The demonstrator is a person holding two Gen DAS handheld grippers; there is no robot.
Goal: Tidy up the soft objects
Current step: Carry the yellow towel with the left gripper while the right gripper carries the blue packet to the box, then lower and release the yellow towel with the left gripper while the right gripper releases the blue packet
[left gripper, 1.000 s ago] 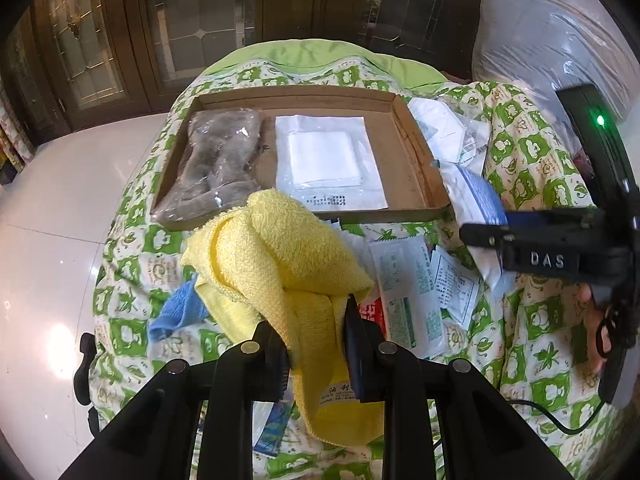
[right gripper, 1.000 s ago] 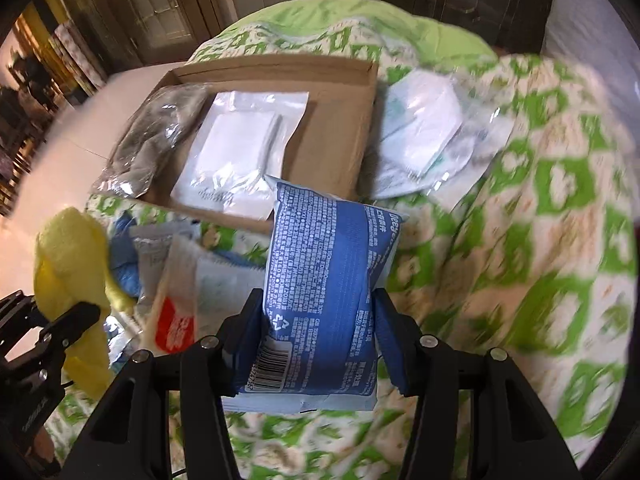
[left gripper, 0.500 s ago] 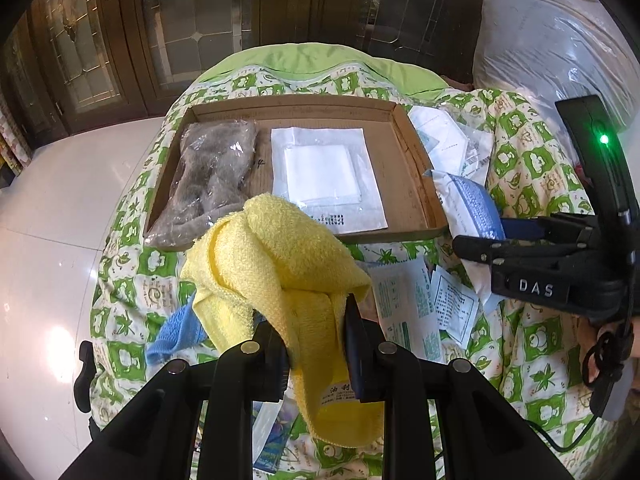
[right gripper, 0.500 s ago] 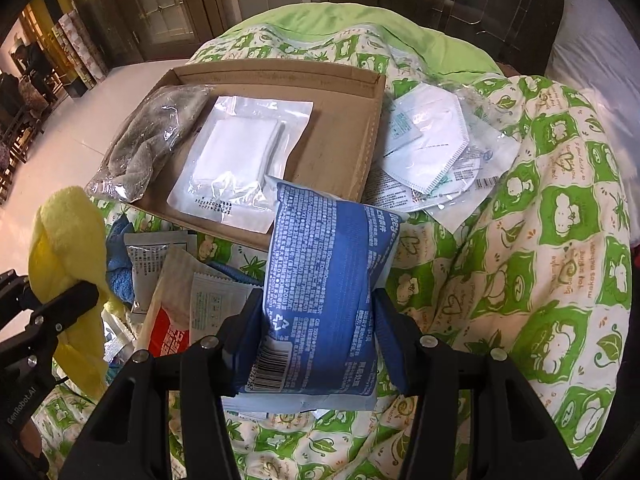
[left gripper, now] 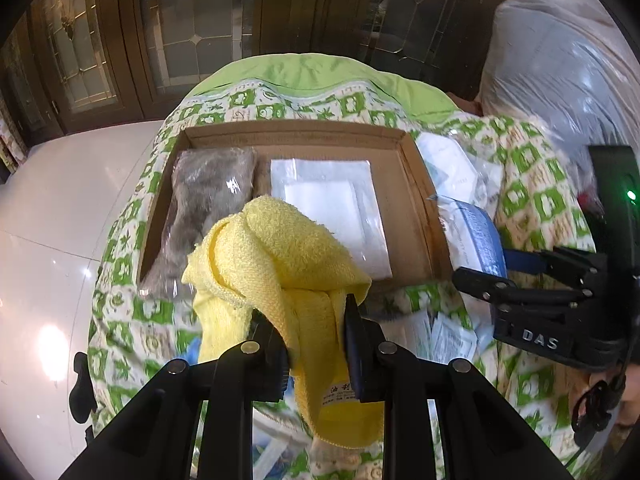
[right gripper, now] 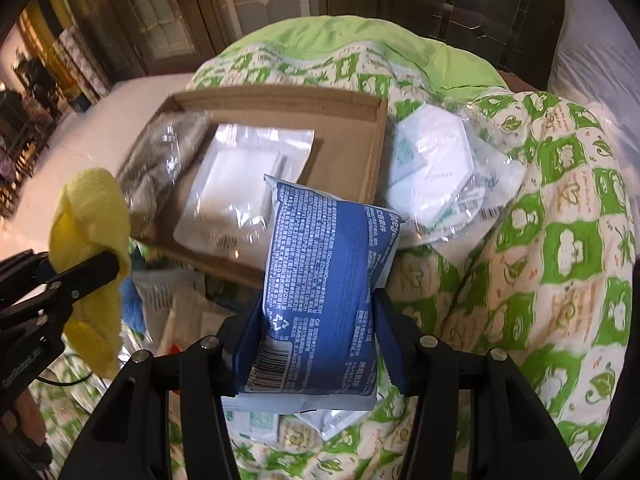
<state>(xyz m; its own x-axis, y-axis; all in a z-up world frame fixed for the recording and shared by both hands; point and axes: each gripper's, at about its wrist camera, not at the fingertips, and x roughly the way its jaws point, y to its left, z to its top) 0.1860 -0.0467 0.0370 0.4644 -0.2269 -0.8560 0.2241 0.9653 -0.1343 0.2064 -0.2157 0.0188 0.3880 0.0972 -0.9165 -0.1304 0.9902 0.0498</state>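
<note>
My left gripper (left gripper: 308,312) is shut on a yellow towel (left gripper: 276,252) and holds it above the near edge of a shallow cardboard tray (left gripper: 416,184). The towel also shows in the right wrist view (right gripper: 94,224). The tray (right gripper: 360,152) holds a grey bagged item (left gripper: 204,204) on the left and a white bagged cloth (left gripper: 332,204) in the middle. My right gripper (right gripper: 316,312) is shut on a blue soft packet (right gripper: 324,288), lifted near the tray's right front corner. It shows in the left wrist view (left gripper: 480,236).
A green-and-white patterned cover (right gripper: 560,240) lies under everything. Bagged white masks (right gripper: 436,164) lie right of the tray. Several paper sachets (left gripper: 444,336) and a blue cloth (right gripper: 130,300) lie in front of it. A large plastic-wrapped bundle (left gripper: 560,80) is at the far right.
Both grippers have moved forward toward the tray with their loads. The yellow towel now overlaps the tray's near edge, and the blue packet is nearer its right side.
</note>
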